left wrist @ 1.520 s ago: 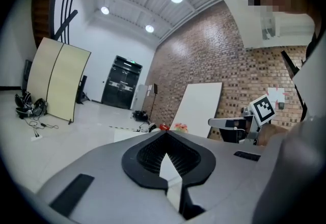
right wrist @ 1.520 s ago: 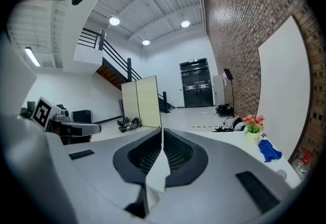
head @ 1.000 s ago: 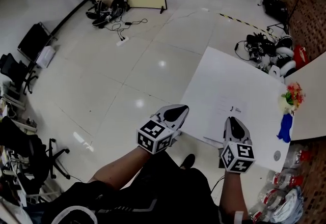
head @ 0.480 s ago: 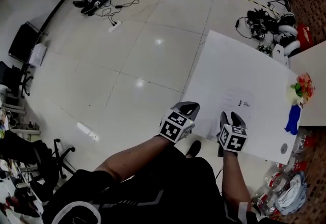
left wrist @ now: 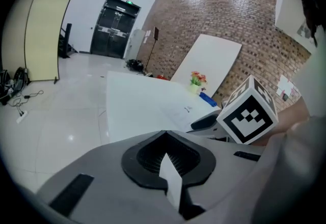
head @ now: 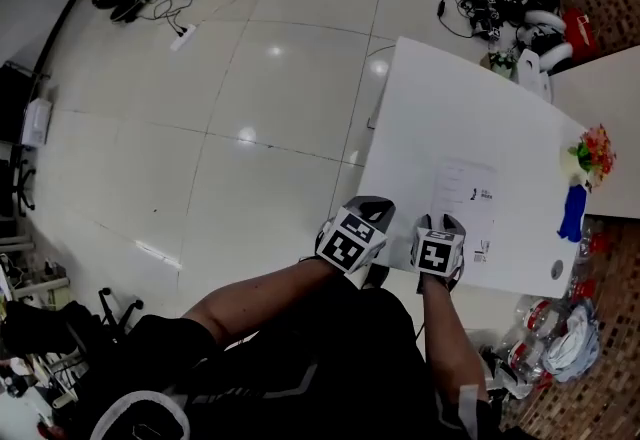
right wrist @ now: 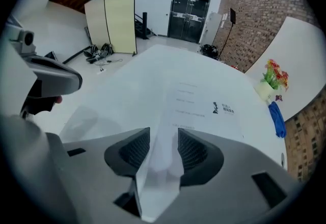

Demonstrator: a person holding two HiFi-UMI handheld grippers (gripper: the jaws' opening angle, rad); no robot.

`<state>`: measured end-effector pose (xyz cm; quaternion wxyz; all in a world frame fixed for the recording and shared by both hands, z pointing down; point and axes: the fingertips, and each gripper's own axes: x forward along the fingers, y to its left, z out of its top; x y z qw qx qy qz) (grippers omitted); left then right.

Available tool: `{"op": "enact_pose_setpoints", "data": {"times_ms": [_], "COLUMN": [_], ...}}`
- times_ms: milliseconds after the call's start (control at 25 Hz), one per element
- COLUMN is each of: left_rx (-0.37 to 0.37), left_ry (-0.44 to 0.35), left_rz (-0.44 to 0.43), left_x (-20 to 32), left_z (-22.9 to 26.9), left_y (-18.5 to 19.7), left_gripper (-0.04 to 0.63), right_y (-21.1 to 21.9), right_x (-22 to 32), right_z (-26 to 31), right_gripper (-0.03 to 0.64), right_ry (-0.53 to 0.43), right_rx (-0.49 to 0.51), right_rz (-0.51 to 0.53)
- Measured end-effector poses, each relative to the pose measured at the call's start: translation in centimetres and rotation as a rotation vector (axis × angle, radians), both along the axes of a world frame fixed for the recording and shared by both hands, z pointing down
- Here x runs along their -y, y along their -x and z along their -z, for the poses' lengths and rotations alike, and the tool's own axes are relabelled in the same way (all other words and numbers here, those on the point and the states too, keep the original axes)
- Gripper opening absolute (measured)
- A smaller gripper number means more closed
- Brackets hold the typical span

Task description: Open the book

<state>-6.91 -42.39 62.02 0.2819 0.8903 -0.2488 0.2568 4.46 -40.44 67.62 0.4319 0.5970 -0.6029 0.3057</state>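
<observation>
A thin white book [head: 467,200] lies shut on the white table [head: 430,98], its cover showing printed lines and a small logo [right wrist: 224,108]. My right gripper [head: 441,222] points down over the book's near edge. Its jaws have just been opening and stand apart [right wrist: 164,139]; only white surface shows through the gap, and no pad presses on anything. Just to its left, at the table's near edge, my left gripper [head: 372,207] has its dark pads meeting at the tip [left wrist: 165,134] with nothing held. The book also shows in the left gripper view [left wrist: 186,111].
A flower vase [head: 592,150] and a blue thing [head: 571,213] stand at the table's right edge. A white board [head: 612,93] leans beyond them. Cables and gear [head: 500,3] lie on the floor past the far corner; bags and bottles [head: 560,348] lie at the lower right.
Both grippers have come down and drawn closer together at the table's near edge. The right one now sits over the book's near end.
</observation>
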Motion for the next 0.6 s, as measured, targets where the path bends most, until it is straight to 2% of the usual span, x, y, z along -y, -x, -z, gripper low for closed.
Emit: {"op": "enact_pose_setpoints", "data": {"times_ms": [120,280,600], "left_rx": [-0.011,-0.047,-0.098], "left_ry": [-0.009,0.003,0.023], "left_rz": [-0.032,-0.053,-0.096], "left_x": [0.6,1.2,1.2], "left_z": [-0.1,0.1,0.4], "left_y": [0.2,-0.1,-0.7], "left_gripper": [-0.005,-0.005,-0.005], "right_y": [-0.5,-0.7,-1.2], "right_x": [0.1,0.1,0.2], "right_z": [-0.9,-0.9,-1.0], "right_gripper": [0.135,0.135,0.12], "right_ry": [0.04,0.056,0.109], "right_rx": [-0.069,-0.095,-0.01], "right_rz": [-0.021,-0.052,-0.108]}}
